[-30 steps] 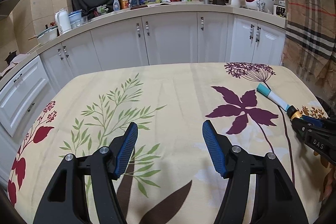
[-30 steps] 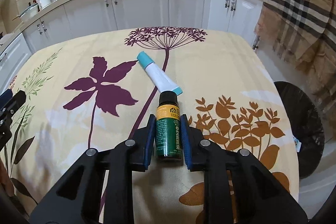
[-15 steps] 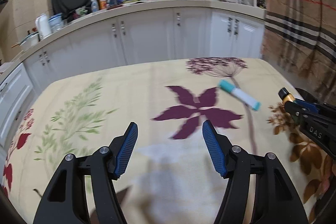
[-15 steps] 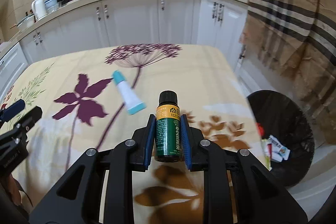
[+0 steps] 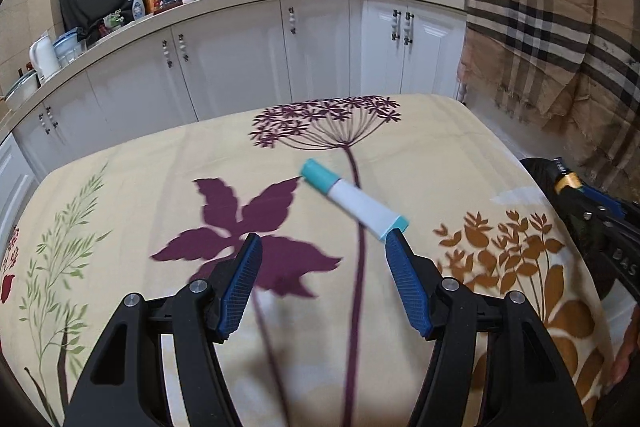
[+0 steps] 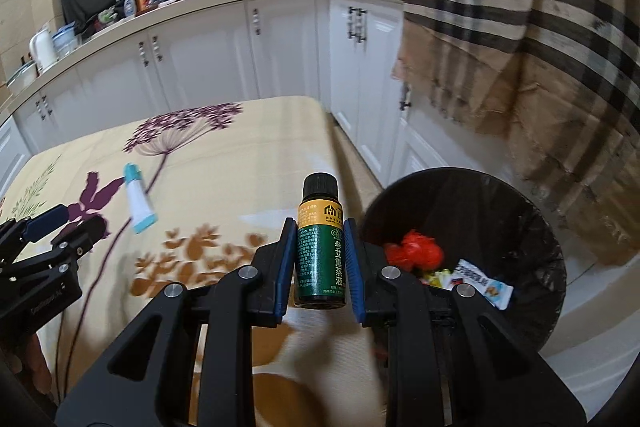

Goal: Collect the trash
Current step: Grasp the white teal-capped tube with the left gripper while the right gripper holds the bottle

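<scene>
My right gripper [image 6: 319, 225] is shut on a small green bottle [image 6: 320, 255] with a black cap and a yellow label band. It holds the bottle in the air over the table's right edge, next to a black-lined trash bin [image 6: 516, 211] on the floor. The bin holds red crumpled trash [image 6: 414, 253] and a white wrapper [image 6: 484, 283]. My left gripper [image 5: 322, 243] is open and empty above the tablecloth. A white tube with a teal cap [image 5: 352, 199] lies just beyond its right fingertip; it also shows in the right wrist view [image 6: 138, 199].
The table carries a cream floral cloth [image 5: 160, 187]. White kitchen cabinets [image 5: 240, 59] with a cluttered counter run behind it. A plaid cloth over cardboard [image 6: 520, 27] hangs at the right, above the bin. The right gripper shows at the right edge of the left wrist view [image 5: 580, 195].
My right gripper has carried the green bottle rightward off the table toward the bin. My left gripper has swung right, bringing the tube close to its open fingertips.
</scene>
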{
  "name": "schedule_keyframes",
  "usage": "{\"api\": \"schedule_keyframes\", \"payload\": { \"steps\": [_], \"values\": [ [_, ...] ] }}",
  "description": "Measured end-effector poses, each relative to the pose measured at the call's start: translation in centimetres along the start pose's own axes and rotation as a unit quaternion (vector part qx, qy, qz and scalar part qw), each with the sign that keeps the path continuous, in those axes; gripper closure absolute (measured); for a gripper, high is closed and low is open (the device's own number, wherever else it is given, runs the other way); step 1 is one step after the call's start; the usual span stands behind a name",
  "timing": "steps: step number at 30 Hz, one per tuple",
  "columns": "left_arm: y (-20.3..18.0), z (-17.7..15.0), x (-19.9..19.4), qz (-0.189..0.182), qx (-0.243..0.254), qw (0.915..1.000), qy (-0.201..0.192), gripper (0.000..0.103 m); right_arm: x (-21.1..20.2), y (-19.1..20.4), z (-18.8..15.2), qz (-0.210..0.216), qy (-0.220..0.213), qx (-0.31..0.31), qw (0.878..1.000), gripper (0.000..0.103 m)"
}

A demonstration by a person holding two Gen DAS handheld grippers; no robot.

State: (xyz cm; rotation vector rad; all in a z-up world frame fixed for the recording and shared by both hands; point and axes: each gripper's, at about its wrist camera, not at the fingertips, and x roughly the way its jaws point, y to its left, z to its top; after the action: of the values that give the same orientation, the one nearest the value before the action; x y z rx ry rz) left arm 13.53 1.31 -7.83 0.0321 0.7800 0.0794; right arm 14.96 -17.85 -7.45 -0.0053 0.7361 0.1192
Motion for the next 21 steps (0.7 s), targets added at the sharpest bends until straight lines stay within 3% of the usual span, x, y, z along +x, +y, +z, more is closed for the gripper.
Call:
{"api": "schedule_keyframes", "payload": {
  "steps": [6,14,17,21],
  "values": [
    [-1.6,1.4,2.0,0.014,0.006,0.9998,0.014,0.04,0.2,-2.8,0.4,0.0,-0.009,0.015,1.0,0.08],
    [-1.9,2.4,4.9,0.021,-0.005,0.998,0.058,0.039,0.7,-3.8,1.0,0.009,-0.015,0.015,1.0,0.08],
    [-1.6,2.7,5.2,0.019,-0.009,0.998,0.059,0.038,0.7,-4.0,1.1,0.01,-0.016,0.016,1.0,0.08],
    [-1.1,2.4,4.7,0.0,-0.015,0.9982,0.058,0.058,0.6,-4.0,1.1,0.011,-0.017,0.016,1.0,0.08]
  ]
}}
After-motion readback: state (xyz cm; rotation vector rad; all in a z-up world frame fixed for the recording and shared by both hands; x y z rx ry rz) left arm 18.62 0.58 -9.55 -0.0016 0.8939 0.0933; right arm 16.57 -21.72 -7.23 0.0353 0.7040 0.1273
